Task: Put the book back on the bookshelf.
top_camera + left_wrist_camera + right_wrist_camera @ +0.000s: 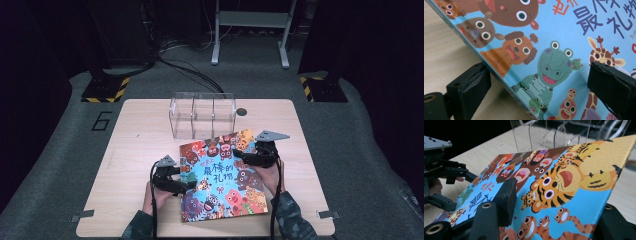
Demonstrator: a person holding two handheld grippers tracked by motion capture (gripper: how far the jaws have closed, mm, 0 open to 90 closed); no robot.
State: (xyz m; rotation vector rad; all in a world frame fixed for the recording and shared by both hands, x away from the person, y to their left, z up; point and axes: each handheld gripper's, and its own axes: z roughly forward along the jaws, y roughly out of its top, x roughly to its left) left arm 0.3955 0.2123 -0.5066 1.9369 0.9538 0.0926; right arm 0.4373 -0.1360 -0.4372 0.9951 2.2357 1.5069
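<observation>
Picture book (223, 175) with cartoon animals on a blue cover, lying near the front middle of the light wooden table (135, 150), just in front of a clear plastic divided box (202, 114).

Left hand-held gripper (187, 186) at the book's left edge, jaws spread wide: in the left gripper view one jaw low on the table side of the spine, the other over the cover beside the giraffe, neither seemingly pressing, though contact there hard to judge.

Right hand-held gripper (239, 156) at the book's far right corner, clamped on it: in the right gripper view one jaw on top of the cover, the other beneath, that corner tilted up off the table.
</observation>
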